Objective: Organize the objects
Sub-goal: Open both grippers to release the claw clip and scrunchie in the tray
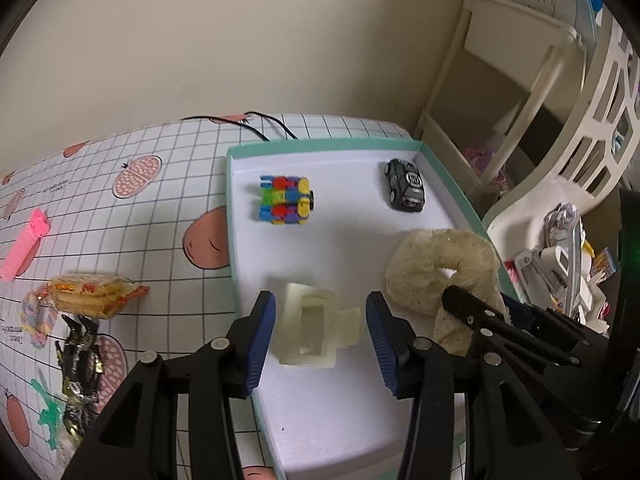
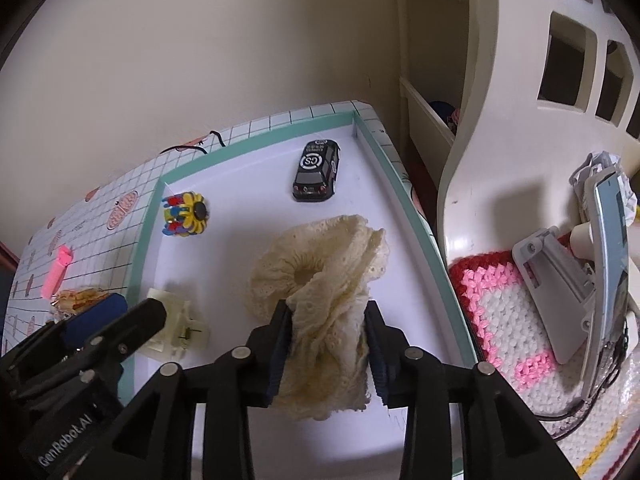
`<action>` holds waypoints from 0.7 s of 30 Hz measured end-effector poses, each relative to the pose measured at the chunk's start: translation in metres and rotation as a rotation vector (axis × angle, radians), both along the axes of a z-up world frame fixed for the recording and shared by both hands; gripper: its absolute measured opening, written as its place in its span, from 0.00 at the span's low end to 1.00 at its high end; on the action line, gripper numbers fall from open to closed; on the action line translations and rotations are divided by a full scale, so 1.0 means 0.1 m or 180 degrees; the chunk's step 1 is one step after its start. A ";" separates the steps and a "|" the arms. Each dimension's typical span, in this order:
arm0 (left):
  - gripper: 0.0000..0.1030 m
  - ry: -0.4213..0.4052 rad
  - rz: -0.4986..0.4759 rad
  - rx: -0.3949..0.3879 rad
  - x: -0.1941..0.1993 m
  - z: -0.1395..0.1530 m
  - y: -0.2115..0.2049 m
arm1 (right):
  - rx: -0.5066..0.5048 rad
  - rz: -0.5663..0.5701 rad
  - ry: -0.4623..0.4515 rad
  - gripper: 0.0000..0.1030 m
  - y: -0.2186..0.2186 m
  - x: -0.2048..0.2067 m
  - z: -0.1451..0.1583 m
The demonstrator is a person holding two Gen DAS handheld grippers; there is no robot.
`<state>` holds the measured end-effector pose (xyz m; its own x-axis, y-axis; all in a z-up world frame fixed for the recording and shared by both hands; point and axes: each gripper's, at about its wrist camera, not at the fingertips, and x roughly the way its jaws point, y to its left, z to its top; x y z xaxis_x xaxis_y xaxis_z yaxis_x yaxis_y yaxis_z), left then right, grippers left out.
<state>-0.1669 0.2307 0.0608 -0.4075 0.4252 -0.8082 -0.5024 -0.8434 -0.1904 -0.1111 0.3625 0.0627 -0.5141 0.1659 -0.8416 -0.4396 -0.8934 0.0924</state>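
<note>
My right gripper clamps the ruffled cream lace scrunchie inside the white, teal-rimmed tray. My left gripper hangs spread over a translucent rectangular hair claw.

Right fingers hide part of the cream scrunchie.

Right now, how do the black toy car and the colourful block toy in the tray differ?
The black toy car is one dark colour with white printing; the colourful block toy mixes red, blue, green and yellow. The car sits near the tray's far right corner, the block toy toward its far left. Both rest loose in the tray, untouched.
</note>
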 end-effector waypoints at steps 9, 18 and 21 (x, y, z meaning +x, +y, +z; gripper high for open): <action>0.55 -0.0003 0.0247 0.0110 -0.13 0.16 -0.27 | 0.0038 0.0045 0.0131 0.47 -0.02 0.01 0.24; 0.56 -0.0082 0.0430 0.0106 -0.22 0.13 -0.45 | 0.0065 0.0113 0.0119 0.57 -0.09 0.01 0.23; 0.61 -0.0101 0.0486 0.0103 -0.25 0.10 -0.50 | 0.0070 0.0125 0.0105 0.63 -0.10 -0.01 0.20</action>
<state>-0.1915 0.1802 0.0708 -0.4438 0.3863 -0.8086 -0.3619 -0.9027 -0.2326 -0.1117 0.3522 0.0831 -0.5480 0.1632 -0.8204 -0.4011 -0.9119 0.0865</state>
